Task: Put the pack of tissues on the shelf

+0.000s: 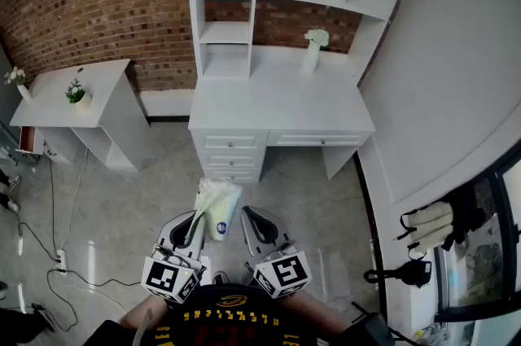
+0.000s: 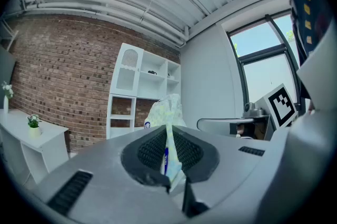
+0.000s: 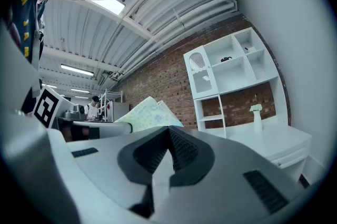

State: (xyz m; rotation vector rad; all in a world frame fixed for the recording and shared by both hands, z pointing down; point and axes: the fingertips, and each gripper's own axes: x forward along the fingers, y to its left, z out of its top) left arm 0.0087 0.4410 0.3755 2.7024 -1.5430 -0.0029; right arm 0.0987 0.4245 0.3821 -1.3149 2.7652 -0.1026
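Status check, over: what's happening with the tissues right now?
Left gripper shut on pack of tissues. Right gripper shut, empty. Shelf ahead, not yet reached; no obstacle seen.

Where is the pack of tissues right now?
In the head view the pack of tissues is low in the middle, pinched in the left gripper, over the floor in front of the white desk.

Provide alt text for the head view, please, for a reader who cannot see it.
From above, the left gripper is shut on a pack of tissues, beside the shut, empty right gripper; ahead stands a white desk with shelves.
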